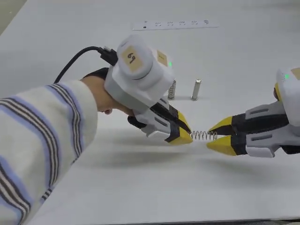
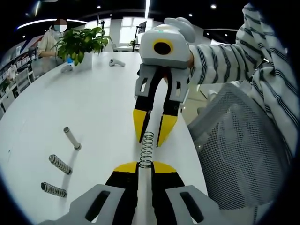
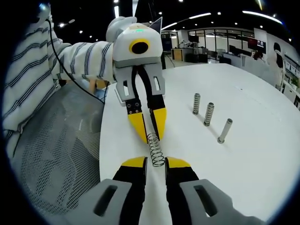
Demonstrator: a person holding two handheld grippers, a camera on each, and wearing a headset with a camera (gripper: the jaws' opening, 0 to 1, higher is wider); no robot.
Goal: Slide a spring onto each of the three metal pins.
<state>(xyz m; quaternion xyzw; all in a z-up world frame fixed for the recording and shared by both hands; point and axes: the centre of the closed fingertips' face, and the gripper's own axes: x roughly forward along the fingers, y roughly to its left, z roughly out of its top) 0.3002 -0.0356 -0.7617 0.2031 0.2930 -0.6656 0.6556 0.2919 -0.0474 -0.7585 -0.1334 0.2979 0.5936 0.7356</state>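
A loose spring [image 1: 202, 135] hangs level between my two grippers above the white table [image 1: 140, 187]. My left gripper [image 1: 187, 137] is shut on its left end. My right gripper [image 1: 213, 137] is open, its yellow jaws standing apart around the spring's other end. In the left gripper view my own tips [image 2: 145, 165] pinch the spring [image 2: 146, 147]. Behind the grippers stands a bare metal pin [image 1: 196, 89]. A pin with a spring on it [image 1: 172, 90] stands half hidden beside it. The right gripper view has two sprung pins [image 3: 196, 103] [image 3: 208, 114] and the bare pin [image 3: 225, 131].
A white power strip [image 1: 174, 23] lies at the table's far side. A potted plant [image 2: 82, 44] and small white devices [image 2: 116, 62] sit at one end. A mesh chair [image 2: 239, 150] stands off the table's edge. The person's striped sleeve [image 1: 42, 140] crosses the near left.
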